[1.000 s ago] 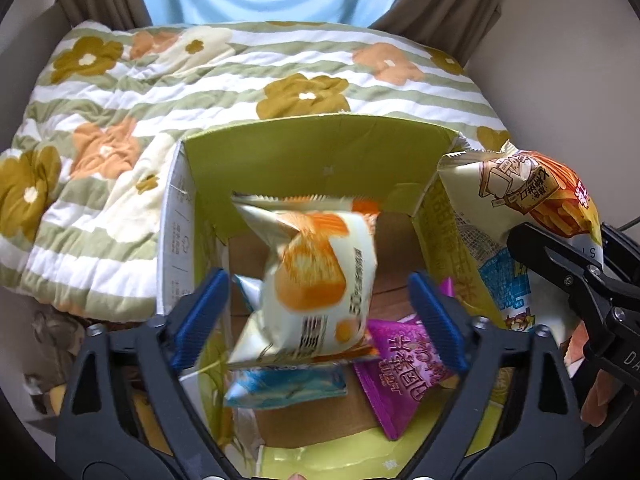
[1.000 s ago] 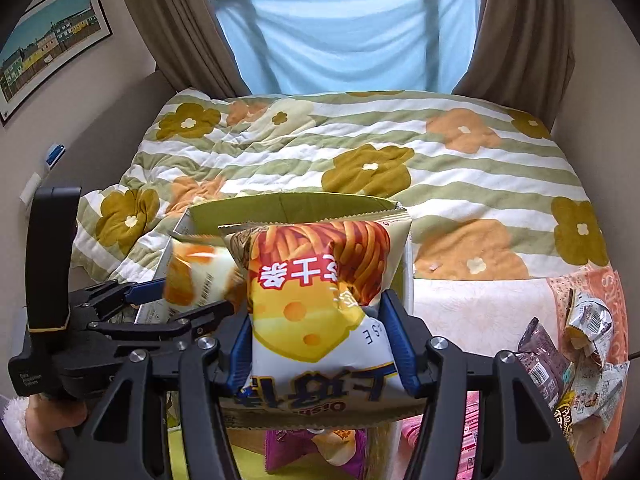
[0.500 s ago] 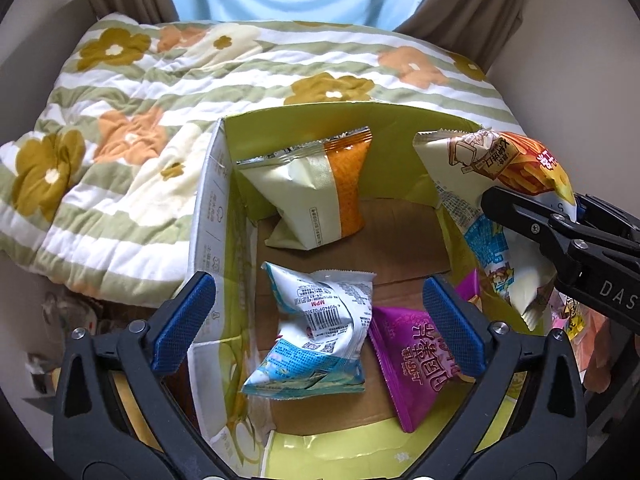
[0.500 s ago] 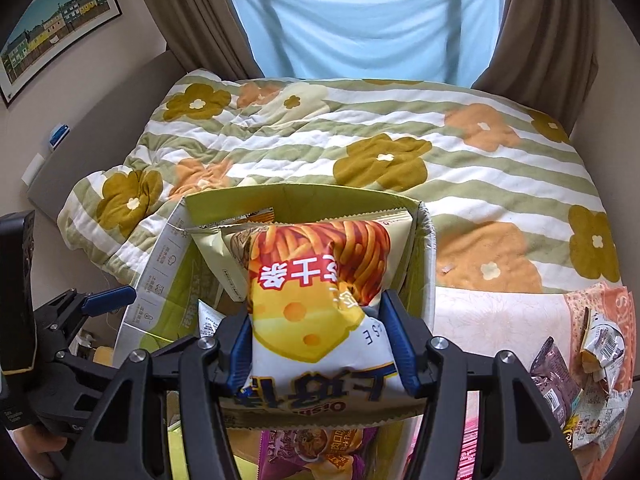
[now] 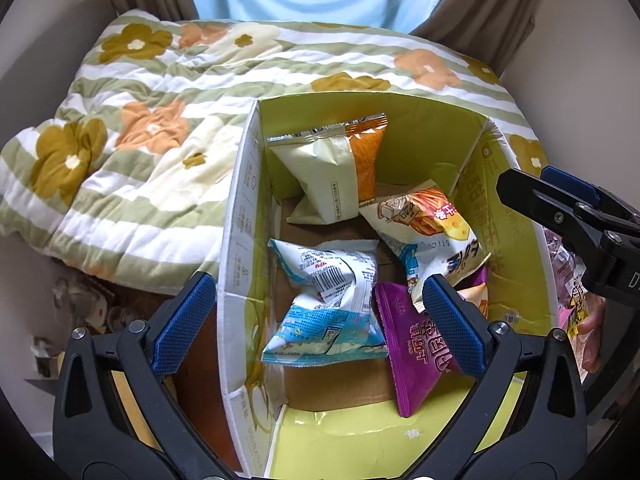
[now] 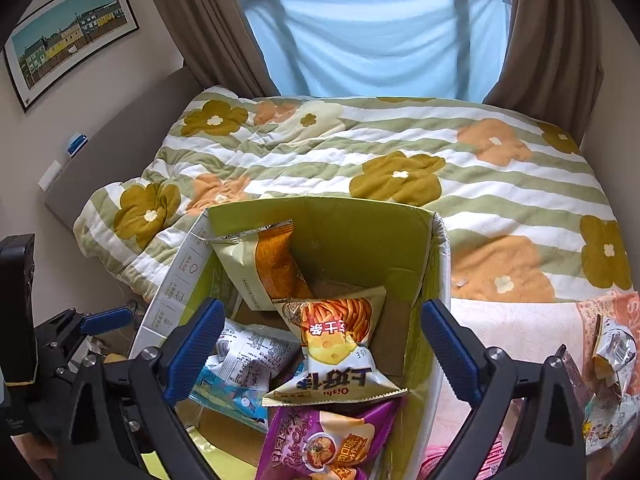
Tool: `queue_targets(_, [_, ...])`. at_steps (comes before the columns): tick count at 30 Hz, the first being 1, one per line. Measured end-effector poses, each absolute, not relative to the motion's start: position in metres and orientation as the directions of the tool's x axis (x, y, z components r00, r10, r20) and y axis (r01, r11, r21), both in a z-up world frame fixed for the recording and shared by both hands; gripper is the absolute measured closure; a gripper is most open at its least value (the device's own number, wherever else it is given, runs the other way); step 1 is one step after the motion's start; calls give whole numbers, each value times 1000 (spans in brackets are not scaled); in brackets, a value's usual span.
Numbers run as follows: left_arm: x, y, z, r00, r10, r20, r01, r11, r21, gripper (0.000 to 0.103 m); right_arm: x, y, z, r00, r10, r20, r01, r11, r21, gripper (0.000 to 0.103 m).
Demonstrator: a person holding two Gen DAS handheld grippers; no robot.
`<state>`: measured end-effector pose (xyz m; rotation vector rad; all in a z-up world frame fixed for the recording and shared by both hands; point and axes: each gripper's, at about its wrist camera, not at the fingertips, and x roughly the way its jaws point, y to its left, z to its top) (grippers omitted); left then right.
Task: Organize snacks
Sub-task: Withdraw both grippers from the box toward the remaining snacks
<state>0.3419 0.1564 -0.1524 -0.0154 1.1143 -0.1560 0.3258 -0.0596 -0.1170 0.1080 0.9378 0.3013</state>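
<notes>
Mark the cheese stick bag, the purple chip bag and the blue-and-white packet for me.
cheese stick bag (image 6: 338, 344): right wrist view, yellow cheese print on its front.
purple chip bag (image 5: 416, 344): left wrist view, middle of its purple face.
blue-and-white packet (image 5: 332, 284): left wrist view, barcode panel.

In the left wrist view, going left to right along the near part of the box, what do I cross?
Left blue pad → white box wall → blue-white snack bag → purple chip bag → right blue pad → the other hand-held gripper, above the box's right wall.
</notes>
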Motion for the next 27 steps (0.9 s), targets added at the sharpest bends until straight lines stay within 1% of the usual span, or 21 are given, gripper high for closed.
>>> queue_targets(7, [320, 156, -130, 474, -133, -870, 129, 988, -81, 0, 306, -62, -105, 564, 312, -765, -212, 950, 231, 5])
queue_targets(16, [284, 154, -93, 537, -146, -831, 156, 985, -72, 0, 268, -65, -75, 625, 303, -719, -207, 953, 221, 5])
queue_targets(22, [259, 153, -75, 567, -185, -803, 178, 979, -100, 0, 236, -73, -59, 660, 277, -699, -166, 960, 224, 5])
queue_targets(27, [241, 142, -67, 576, -236, -783, 221, 967, -129, 0, 208, -85, -51, 676, 231, -700, -118, 971, 206, 5])
